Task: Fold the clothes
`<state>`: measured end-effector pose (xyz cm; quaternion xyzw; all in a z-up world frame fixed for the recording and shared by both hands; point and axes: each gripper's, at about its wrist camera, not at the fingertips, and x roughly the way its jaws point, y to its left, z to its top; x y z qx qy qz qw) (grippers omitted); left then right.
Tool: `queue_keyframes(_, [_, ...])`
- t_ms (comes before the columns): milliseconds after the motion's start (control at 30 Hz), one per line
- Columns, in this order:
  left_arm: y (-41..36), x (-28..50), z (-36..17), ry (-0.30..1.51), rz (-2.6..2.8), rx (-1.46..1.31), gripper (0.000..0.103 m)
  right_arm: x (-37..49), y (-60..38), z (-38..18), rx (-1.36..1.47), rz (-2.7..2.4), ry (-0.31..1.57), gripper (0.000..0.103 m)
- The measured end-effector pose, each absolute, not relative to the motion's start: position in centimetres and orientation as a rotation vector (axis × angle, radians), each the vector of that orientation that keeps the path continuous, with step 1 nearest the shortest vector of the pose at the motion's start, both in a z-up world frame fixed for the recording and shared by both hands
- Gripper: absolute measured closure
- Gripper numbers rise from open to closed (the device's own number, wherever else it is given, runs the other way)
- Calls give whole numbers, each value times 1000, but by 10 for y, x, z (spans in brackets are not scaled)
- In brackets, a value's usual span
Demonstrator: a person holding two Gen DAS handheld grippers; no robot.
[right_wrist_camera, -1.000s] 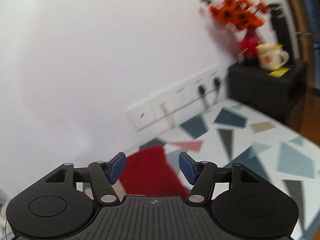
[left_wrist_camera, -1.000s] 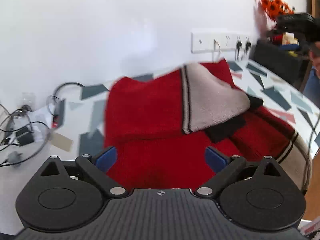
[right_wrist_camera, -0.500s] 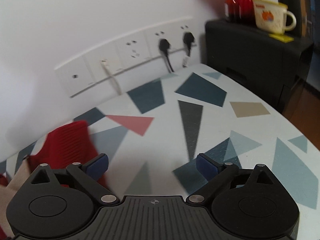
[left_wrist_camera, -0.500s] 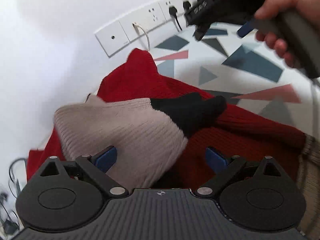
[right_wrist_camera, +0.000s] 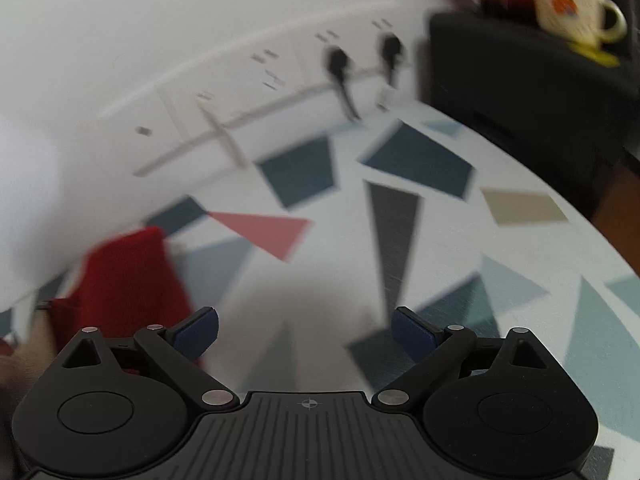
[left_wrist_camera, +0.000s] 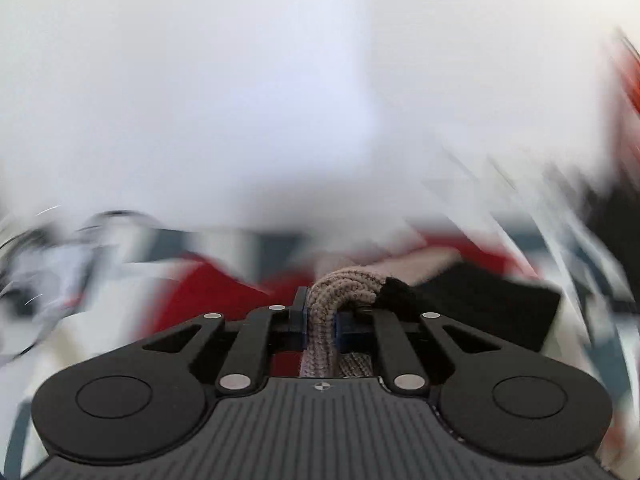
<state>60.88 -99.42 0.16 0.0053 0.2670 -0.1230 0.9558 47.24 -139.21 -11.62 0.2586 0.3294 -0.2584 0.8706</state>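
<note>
Two grippers were at work on one sweater, and only the left one had cloth. Half a second earlier the left gripper (left_wrist_camera: 320,322) hung wide apart over the beige sleeve; now its jaws were closing, with a bunched fold of that beige ribbed sleeve (left_wrist_camera: 340,284) pinched between the blue pads and a black cuff section (left_wrist_camera: 396,292) bulging just to the right of them. Behind it the red sweater (left_wrist_camera: 224,288) lay smeared by blur on the patterned table (left_wrist_camera: 120,240), so the view itself suggested a fast swing. That grip probably meant the sleeve fold was starting, with the sleeve ready to be carried across the body.

Further right, the right gripper (right_wrist_camera: 306,330) stood wide apart with nothing between its fingers, hanging over bare tabletop (right_wrist_camera: 440,240). A second ago its jaws were narrower and it looked higher up the wall. A red edge of the sweater (right_wrist_camera: 128,276) lay just left of its left finger (right_wrist_camera: 196,330), untouched. Beyond were wall sockets (right_wrist_camera: 340,60) and a mug (right_wrist_camera: 568,4) on a black cabinet (right_wrist_camera: 520,92).
</note>
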Motion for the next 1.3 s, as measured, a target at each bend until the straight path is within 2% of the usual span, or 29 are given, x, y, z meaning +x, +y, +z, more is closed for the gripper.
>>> queue_keyframes(133, [-896, 624, 13, 444, 113, -146, 91, 489, -1348, -97, 483, -412, 674, 10])
queue_keyframes(233, [-854, 621, -8, 544, 203, -146, 90, 516, -1300, -96, 483, -320, 697, 10])
queue_keyframes(333, [-840, 611, -36, 687, 155, -104, 72, 544, -1253, -104, 467, -275, 697, 9])
queue_keyframes(467, [-835, 593, -59, 764, 54, -95, 37, 584, -1203, -121, 317, -350, 737, 7])
queue_keyframes(567, [-839, 580, -57, 720, -61, -54, 29, 600, -1180, -131, 175, -396, 762, 10])
queue_keyframes(600, [-839, 576, -56, 704, -105, -38, 24, 603, -1176, -133, 155, -376, 777, 25])
queue_keyframes(633, [-845, 575, -53, 693, -149, -21, 23, 605, -1174, -135, 161, -330, 787, 59])
queue_keyframes(700, [-857, 573, -48, 670, -243, 14, 15, 602, -1178, -133, 212, -281, 802, 88])
queue_keyframes(733, [-865, 575, -45, 662, -286, 30, 15, 599, -1182, -130, 239, -281, 800, 95])
queue_keyframes(867, [-907, 576, -43, 639, -442, 61, 14, 565, -1223, -101, 405, -391, 690, 97])
queue_keyframes(1033, [-954, 582, -46, 672, -600, 57, 14, 470, -1302, -41, 421, -877, 380, 97])
queue_keyframes(1100, [-975, 580, -51, 688, -665, 81, 14, 429, -1335, -34, 428, -1112, 295, 97])
queue_keyframes(1200, [-1000, 578, -61, 730, -730, 140, 14, 379, -1378, -40, 526, -1382, 289, 73])
queue_keyframes(1267, [-1008, 578, -67, 754, -738, 161, 14, 357, -1391, -50, 616, -1415, 310, 67])
queue_keyframes(1300, [-1008, 579, -70, 765, -732, 163, 14, 351, -1390, -55, 627, -1417, 314, 61])
